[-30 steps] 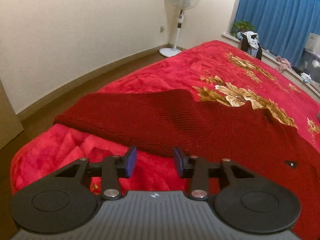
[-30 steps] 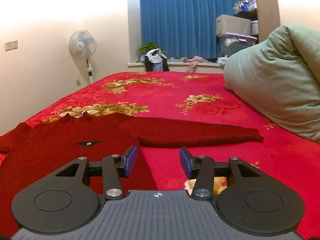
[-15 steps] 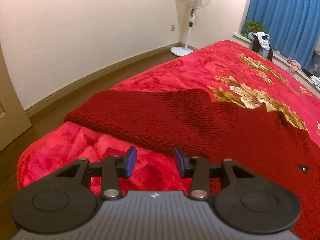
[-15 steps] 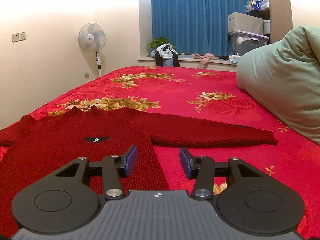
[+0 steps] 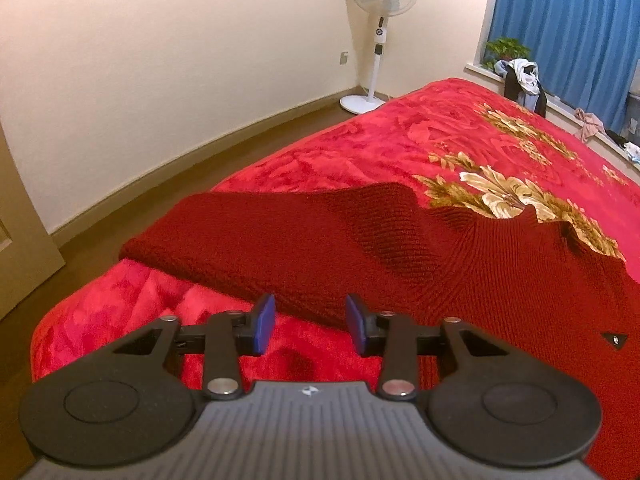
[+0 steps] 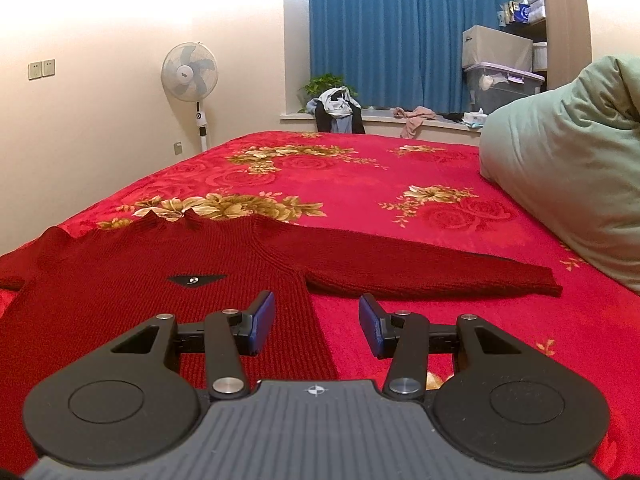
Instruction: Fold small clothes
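Note:
A dark red knit sweater [image 6: 132, 280] lies flat on the red floral bedspread [image 6: 360, 184], with both sleeves spread out. It has a small black label [image 6: 195, 280] on the chest. In the left wrist view the left sleeve [image 5: 280, 236] reaches the bed's edge. My left gripper [image 5: 310, 322] is open and empty, just short of that sleeve's near edge. My right gripper [image 6: 316, 322] is open and empty, over the sweater's right side seam below the right sleeve [image 6: 420, 270].
A green pillow [image 6: 568, 168] lies on the bed at the right. A standing fan [image 5: 380, 32] is on the floor by the wall, past the bed's left edge. A windowsill with clothes [image 6: 336, 110], blue curtains and storage boxes [image 6: 500, 68] lies beyond the bed.
My left gripper has swung left and forward toward the left sleeve. My right gripper has swung right, bringing more of the right sleeve into view. Both stay open.

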Available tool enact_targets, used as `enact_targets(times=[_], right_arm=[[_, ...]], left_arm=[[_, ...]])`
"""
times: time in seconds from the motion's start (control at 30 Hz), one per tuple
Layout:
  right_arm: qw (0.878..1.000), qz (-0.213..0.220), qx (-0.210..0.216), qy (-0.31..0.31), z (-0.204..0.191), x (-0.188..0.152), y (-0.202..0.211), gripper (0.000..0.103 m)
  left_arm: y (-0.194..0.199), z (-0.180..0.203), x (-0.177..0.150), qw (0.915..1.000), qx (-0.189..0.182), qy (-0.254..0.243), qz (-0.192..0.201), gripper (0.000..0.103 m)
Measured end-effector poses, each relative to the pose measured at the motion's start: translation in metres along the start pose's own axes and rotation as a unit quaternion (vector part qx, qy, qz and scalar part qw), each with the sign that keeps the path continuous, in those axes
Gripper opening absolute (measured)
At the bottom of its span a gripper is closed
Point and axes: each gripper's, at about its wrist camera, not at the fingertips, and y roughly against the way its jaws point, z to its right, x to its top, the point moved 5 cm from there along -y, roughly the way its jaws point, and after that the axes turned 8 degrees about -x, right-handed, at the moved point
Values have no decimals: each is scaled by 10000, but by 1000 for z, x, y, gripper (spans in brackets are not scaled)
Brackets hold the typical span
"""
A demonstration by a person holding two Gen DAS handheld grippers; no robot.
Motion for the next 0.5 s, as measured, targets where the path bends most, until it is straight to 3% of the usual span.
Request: enact_targets(times=[0.03, 0.2, 0.5], right_arm=[[10000, 0, 1, -3, 0, 0, 0, 49], [10000, -48, 23, -8, -1, -1, -1, 49], [9999, -90, -31, -70, 3, 0, -4, 44]], left_arm=[[-1, 1, 1, 10000, 7, -29, 9, 30], [-5, -2, 5, 10000, -39, 66, -5, 25], [-14, -28, 18, 9979, -41, 645, 70, 26]])
